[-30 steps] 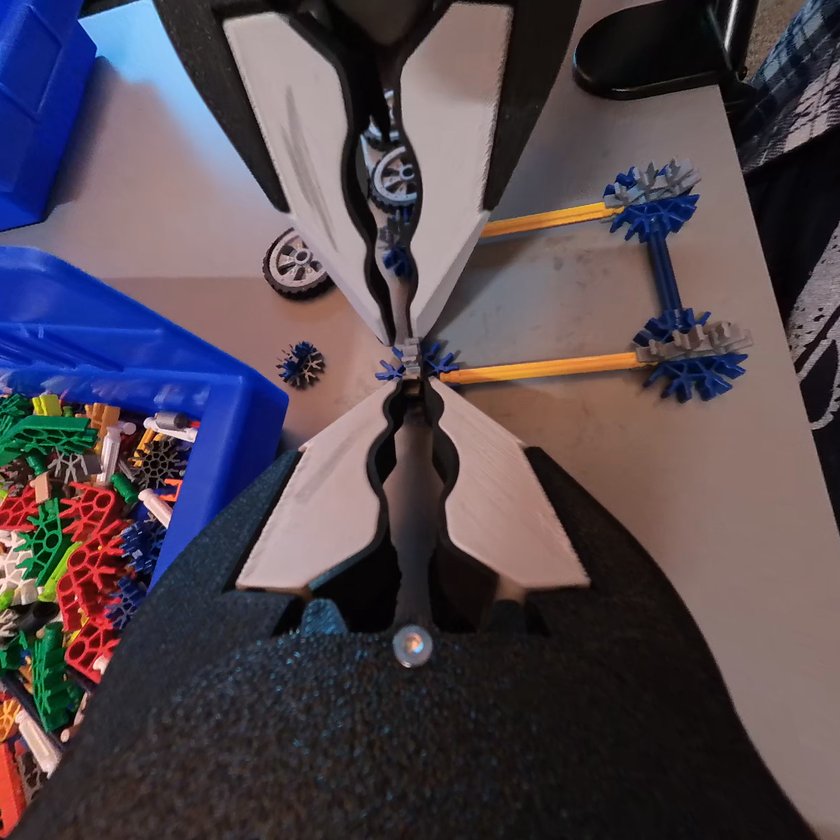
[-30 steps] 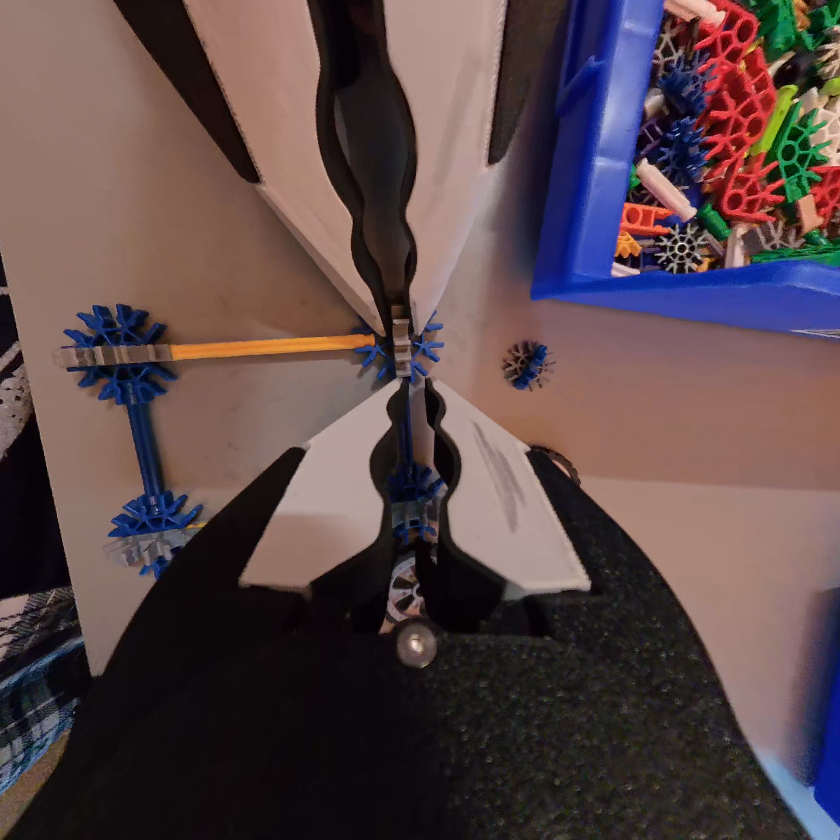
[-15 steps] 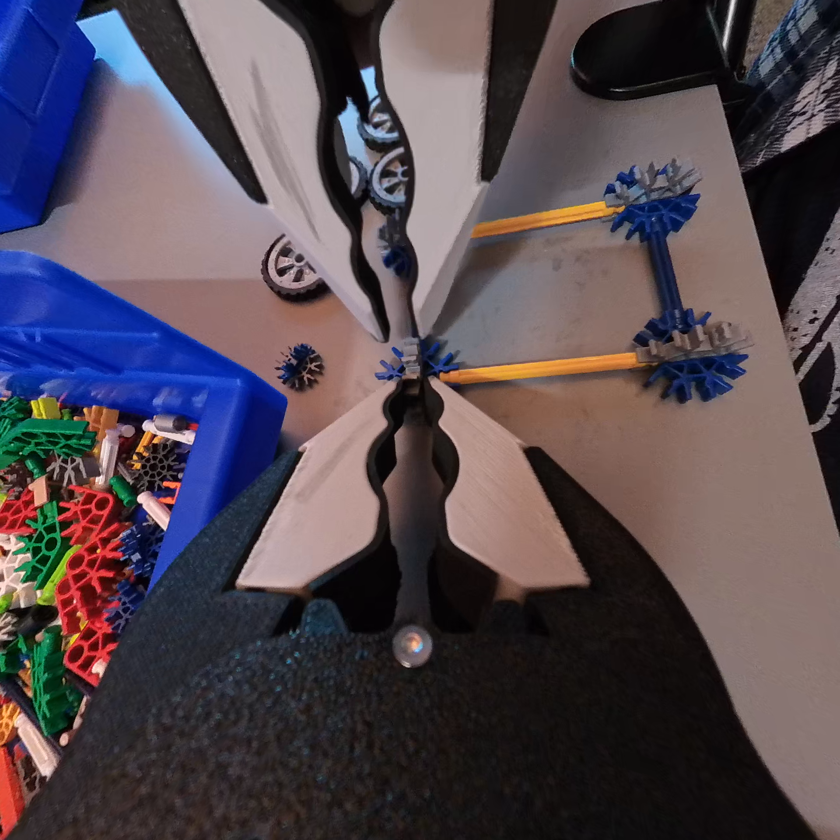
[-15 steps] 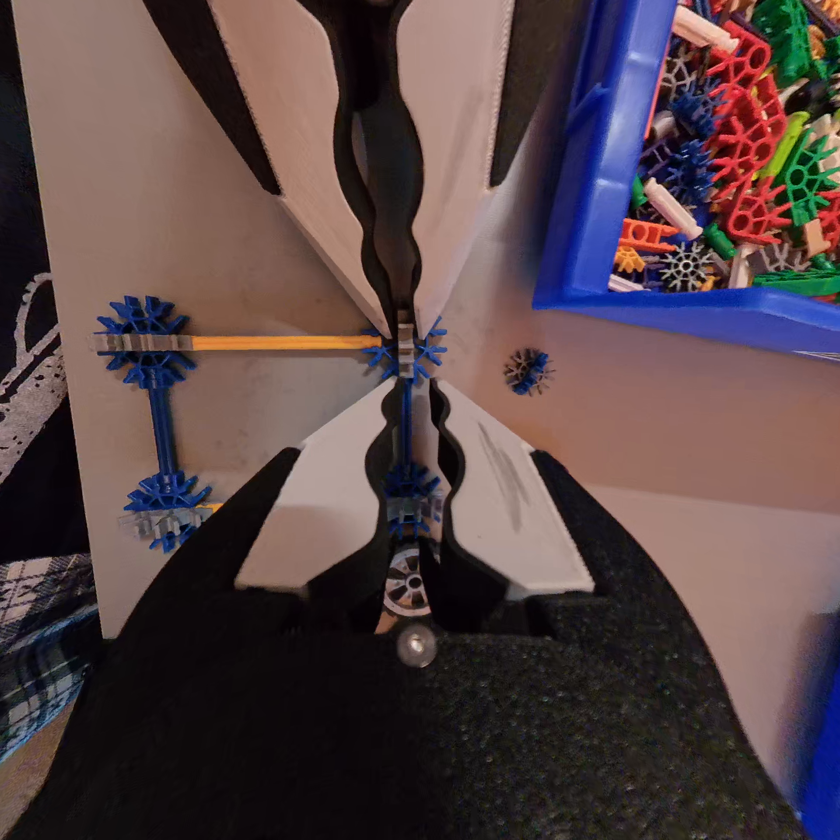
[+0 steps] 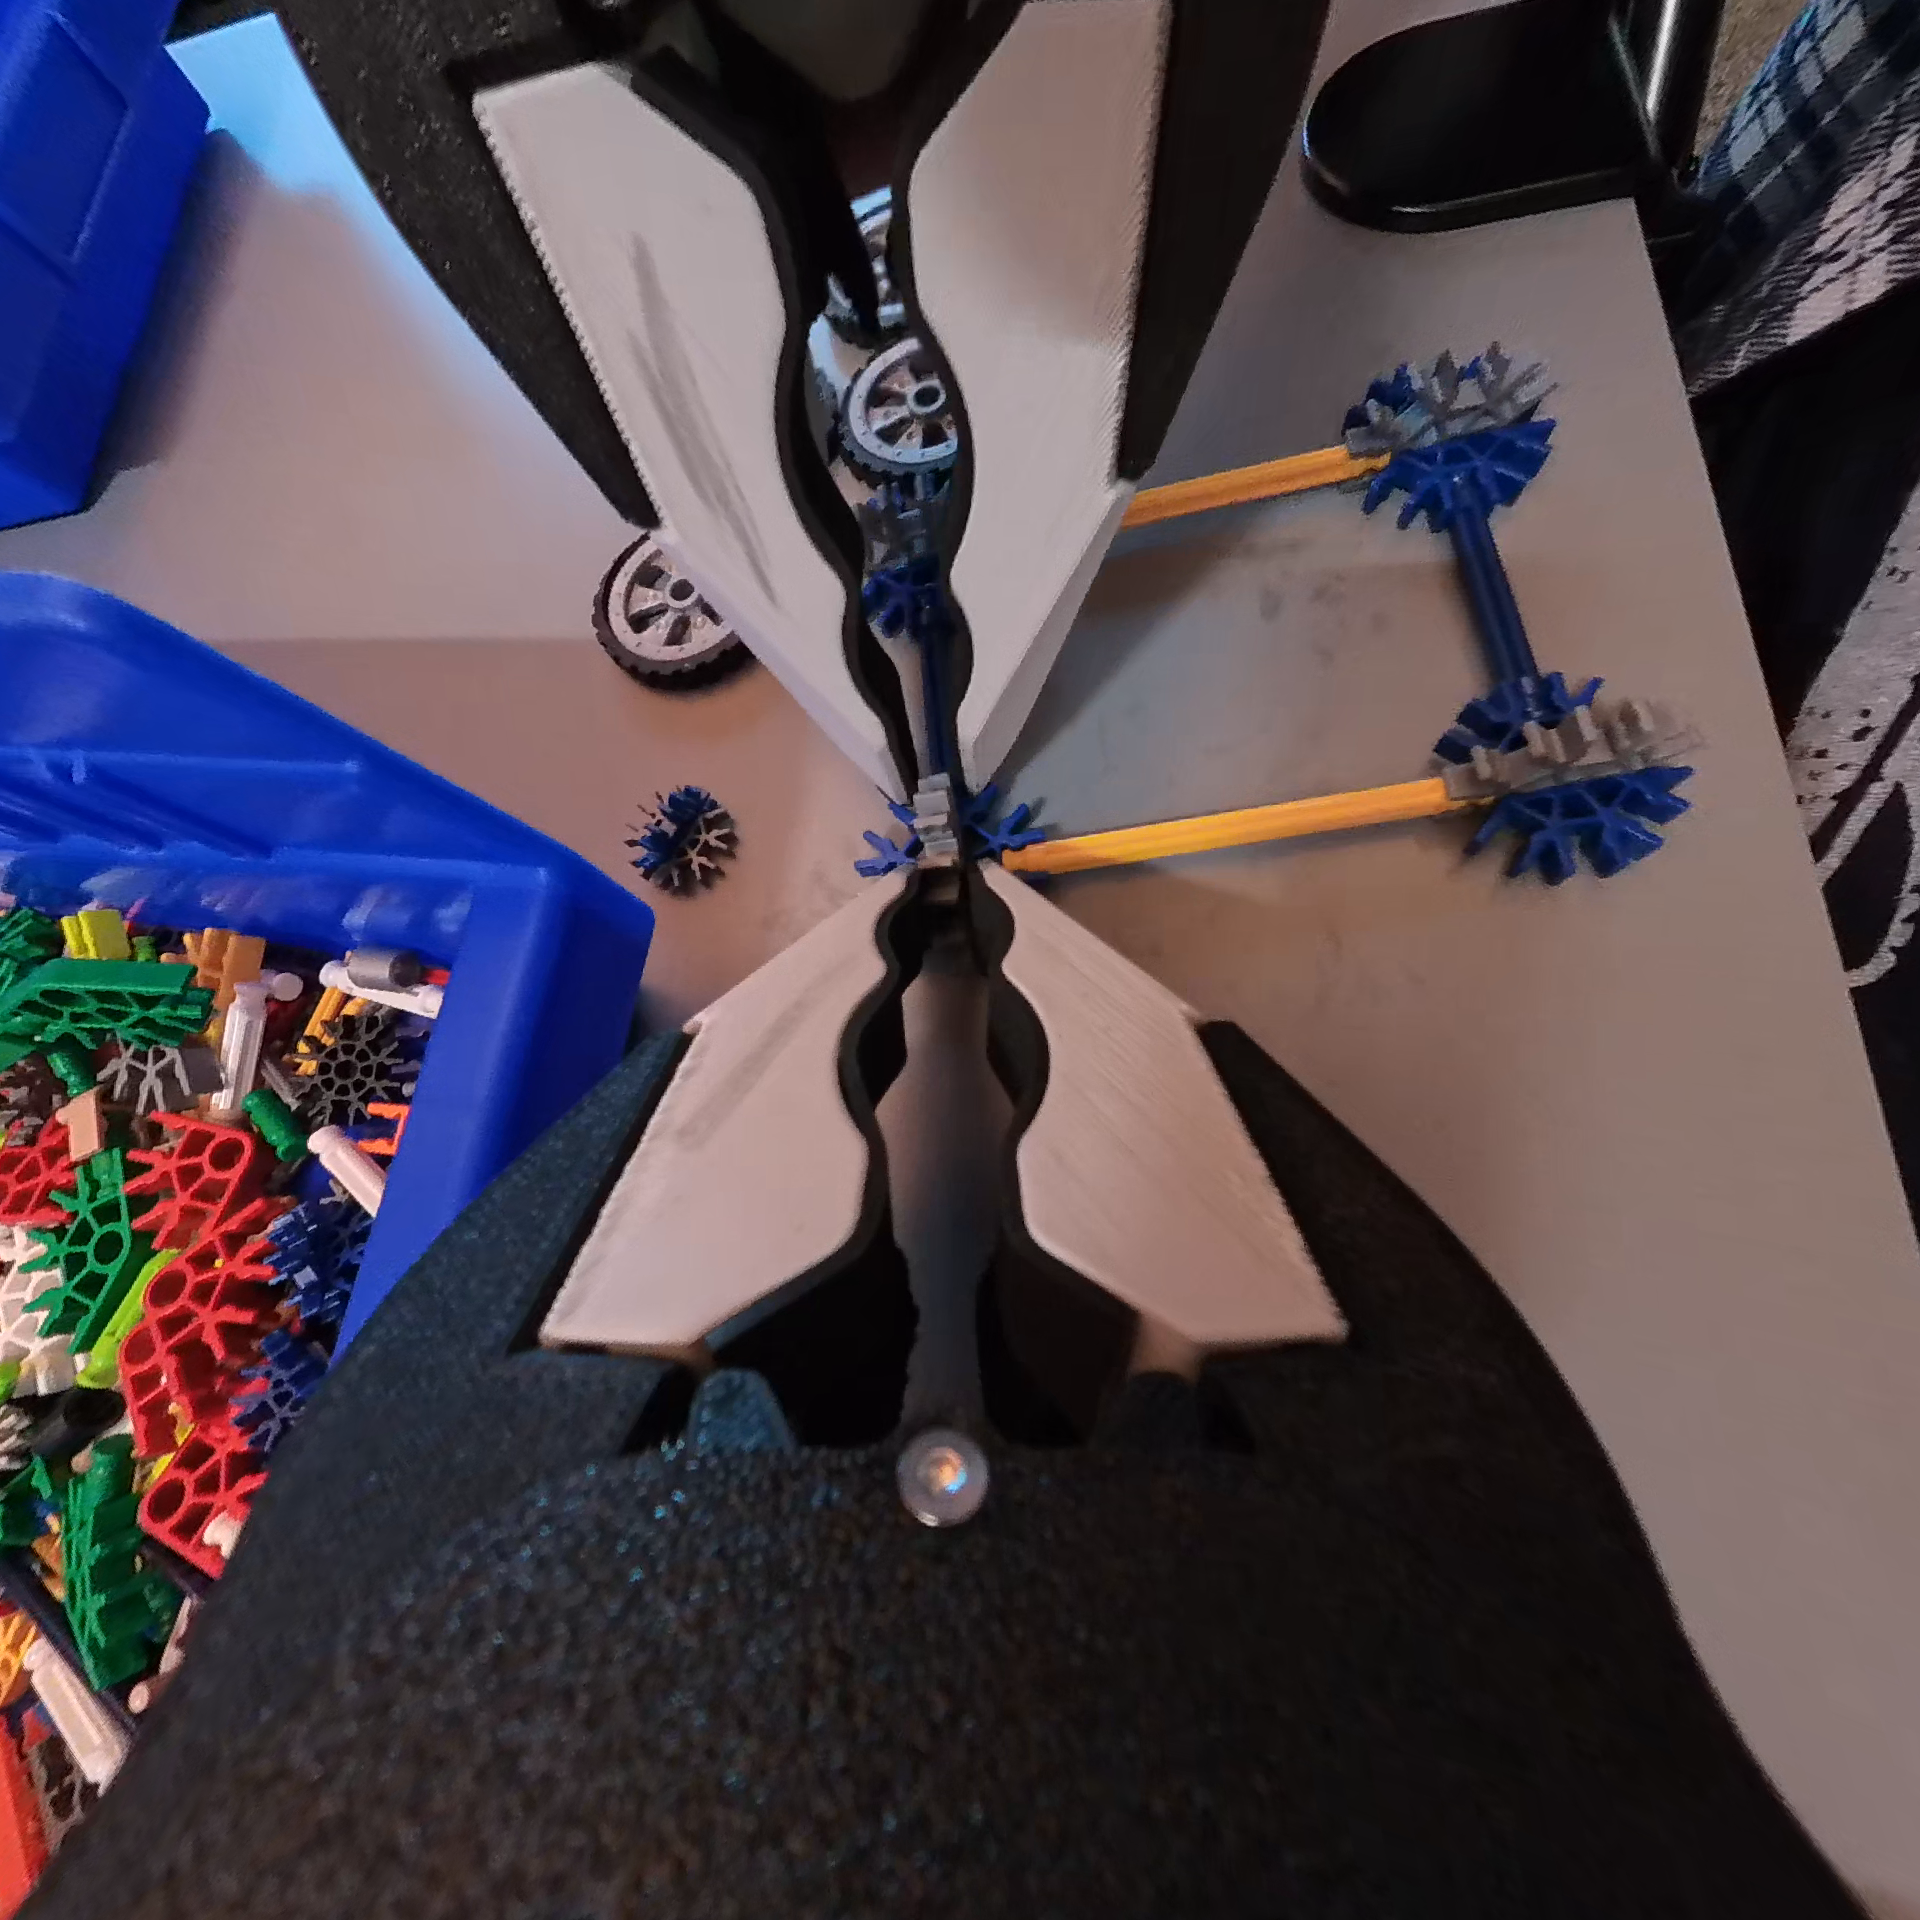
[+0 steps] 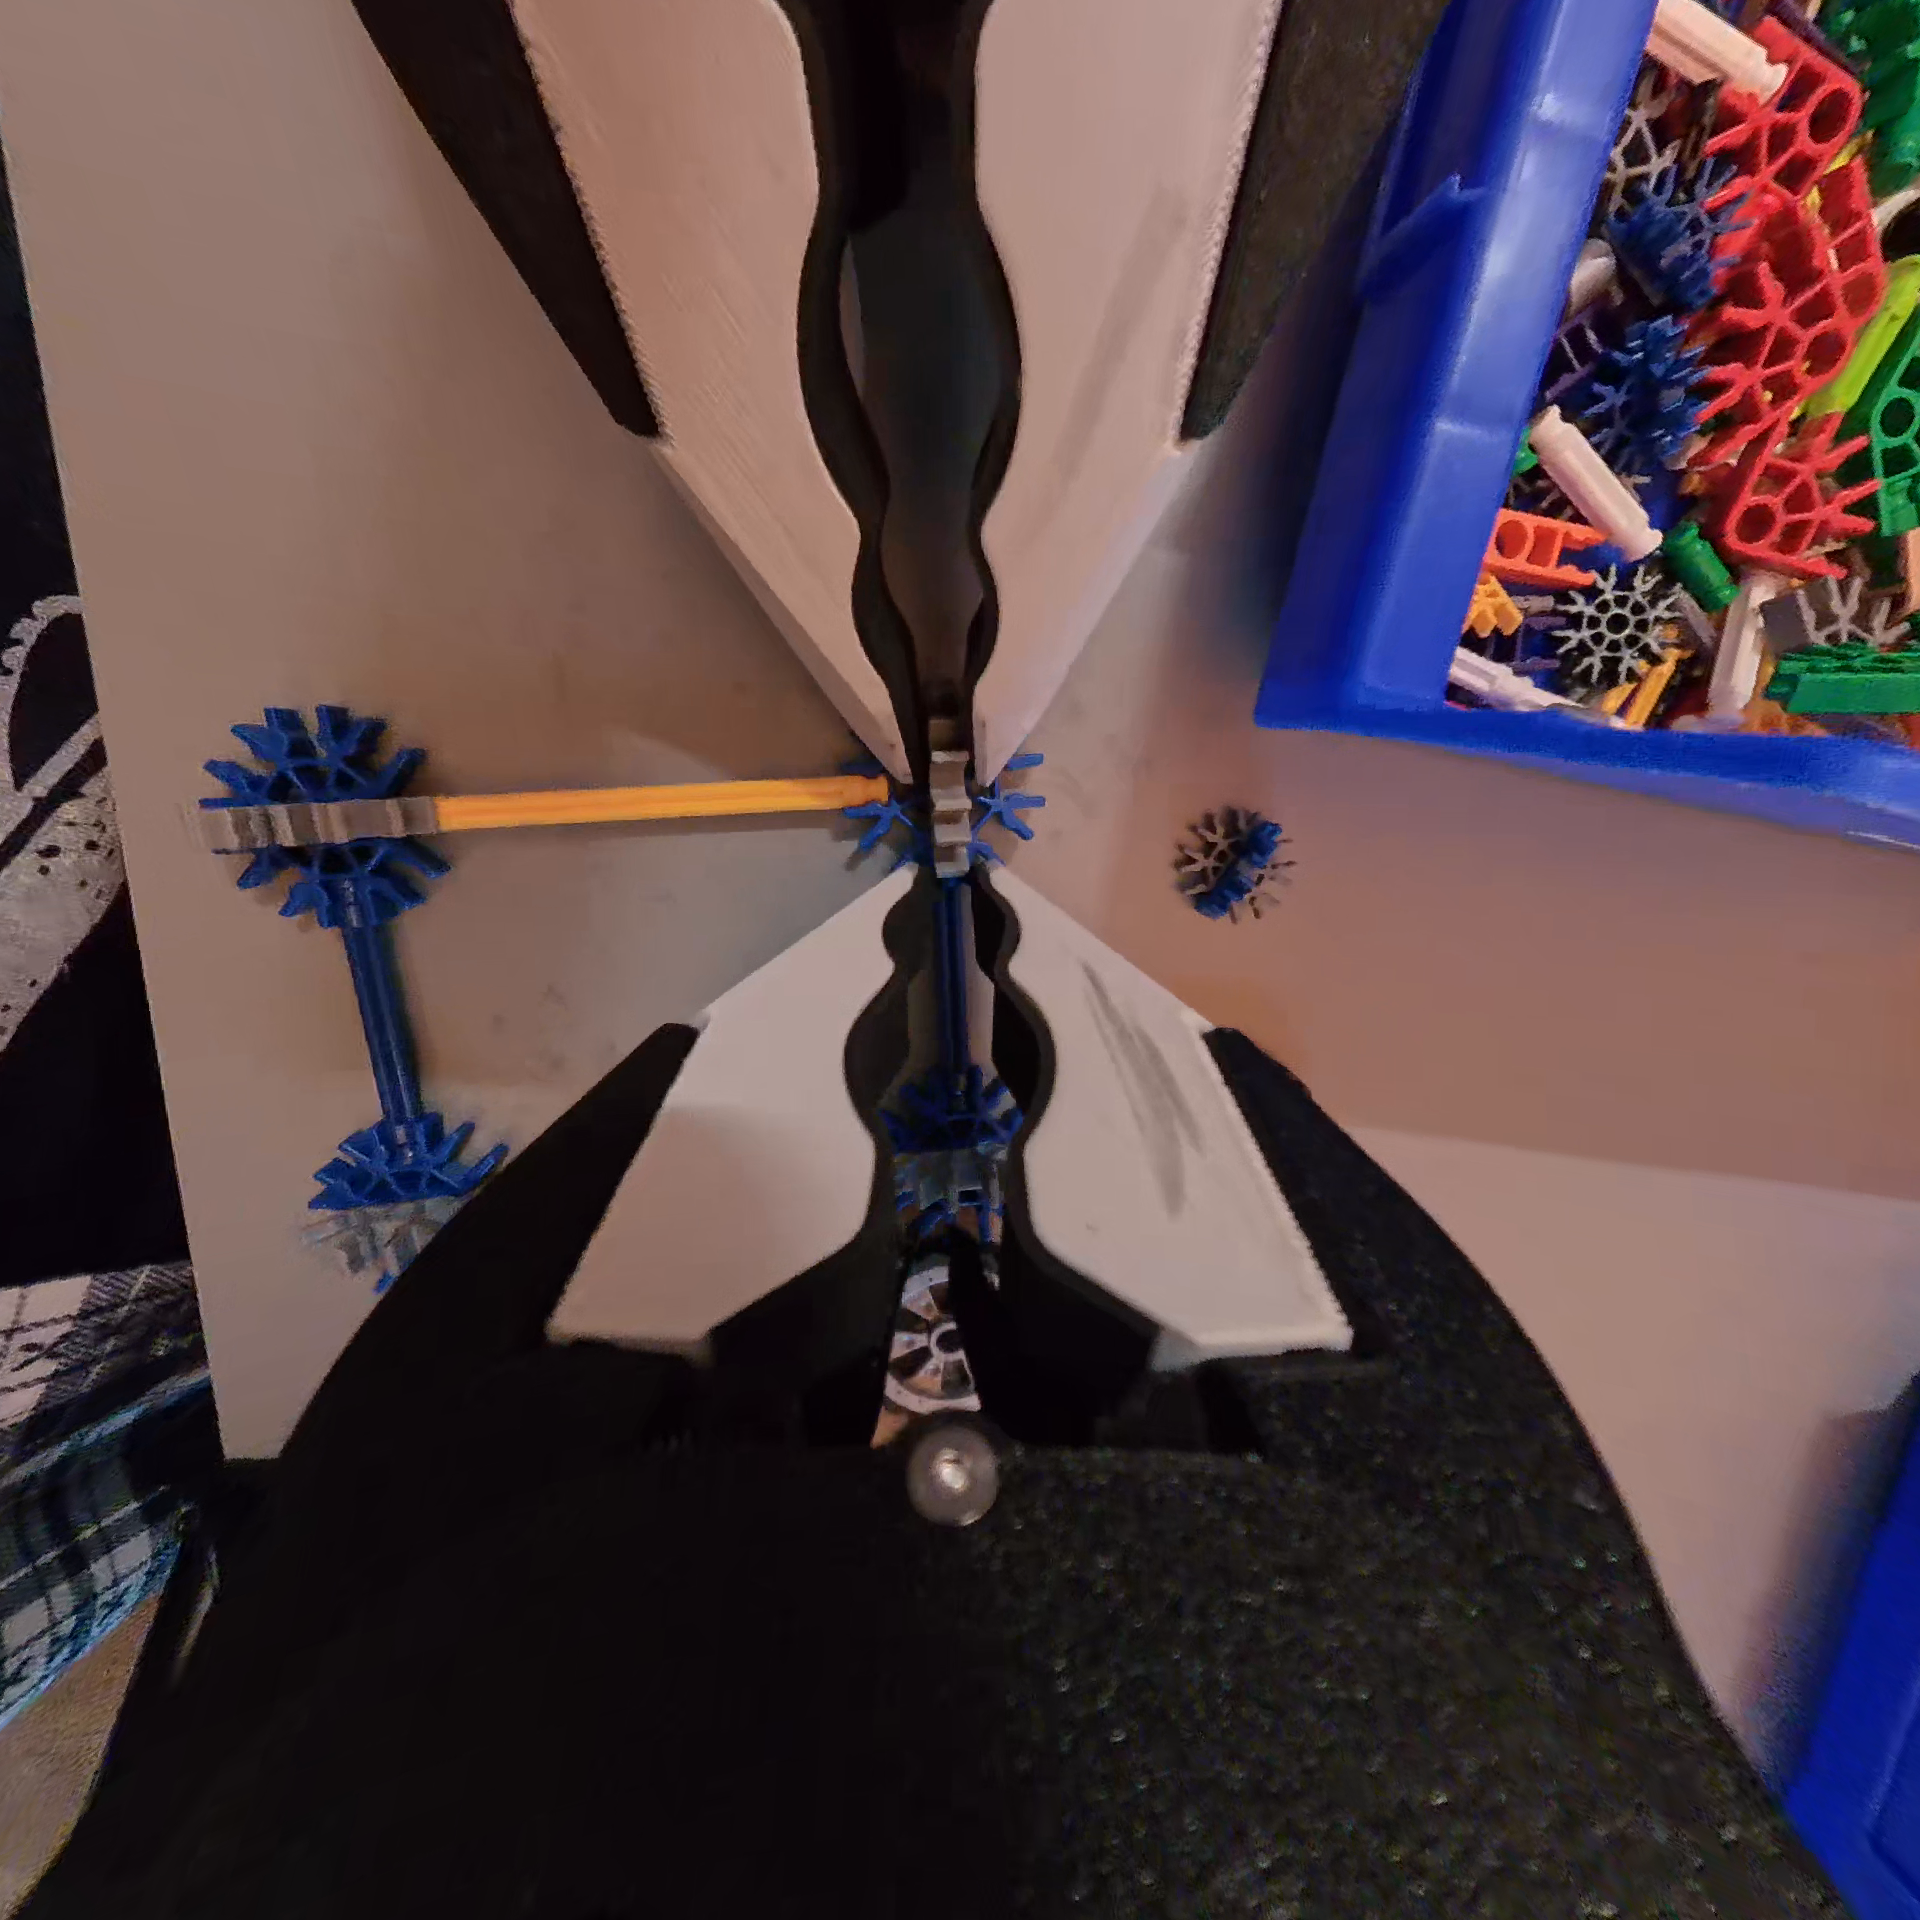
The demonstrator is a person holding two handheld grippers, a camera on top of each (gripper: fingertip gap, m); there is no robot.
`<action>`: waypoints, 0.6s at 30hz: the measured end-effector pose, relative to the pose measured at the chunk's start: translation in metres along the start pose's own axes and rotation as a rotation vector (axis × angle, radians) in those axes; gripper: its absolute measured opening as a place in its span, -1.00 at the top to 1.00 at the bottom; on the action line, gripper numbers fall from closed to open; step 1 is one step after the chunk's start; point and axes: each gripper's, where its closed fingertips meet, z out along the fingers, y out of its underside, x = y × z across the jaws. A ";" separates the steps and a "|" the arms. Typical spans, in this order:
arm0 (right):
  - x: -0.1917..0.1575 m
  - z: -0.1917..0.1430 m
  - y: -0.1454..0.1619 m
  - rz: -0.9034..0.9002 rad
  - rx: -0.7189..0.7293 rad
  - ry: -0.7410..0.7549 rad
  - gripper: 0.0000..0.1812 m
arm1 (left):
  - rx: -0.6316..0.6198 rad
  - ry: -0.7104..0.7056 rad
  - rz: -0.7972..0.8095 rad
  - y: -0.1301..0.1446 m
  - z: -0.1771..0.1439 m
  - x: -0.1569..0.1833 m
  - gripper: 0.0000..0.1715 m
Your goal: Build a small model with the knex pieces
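A square frame of yellow rods (image 5: 1236, 826) and blue rods lies on the grey table (image 5: 1351, 1091), with blue-and-grey connectors at its corners. My left gripper (image 5: 940, 894) is shut on the near corner connector (image 5: 940, 821). My right gripper (image 6: 948, 883) faces it tip to tip and is shut around the blue rod (image 6: 951, 977) that runs from that connector (image 6: 951, 810) to another connector (image 6: 951, 1132) between its fingers. In the left wrist view the right gripper (image 5: 930, 764) comes in from above.
A blue bin (image 5: 540, 935) of mixed coloured pieces sits left of the frame. A small loose blue-and-grey connector (image 5: 683, 840) and grey wheels (image 5: 670, 613) lie beside it. A black clamp base (image 5: 1455, 135) stands at the back. The table edge (image 5: 1766, 727) borders a person's dark printed clothing.
The right gripper has swung slightly and drawn back a little, so more of the blue rod and a wheel show between its fingers. The left gripper and the frame have stayed put.
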 end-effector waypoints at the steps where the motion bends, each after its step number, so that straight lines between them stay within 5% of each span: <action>1: 0.000 0.000 0.000 0.004 -0.004 -0.005 0.93 | 0.000 0.000 0.000 0.000 0.000 0.000 0.93; 18: -0.002 0.004 0.005 0.013 -0.059 -0.100 0.90 | 0.004 0.013 -0.007 -0.001 0.001 0.001 0.94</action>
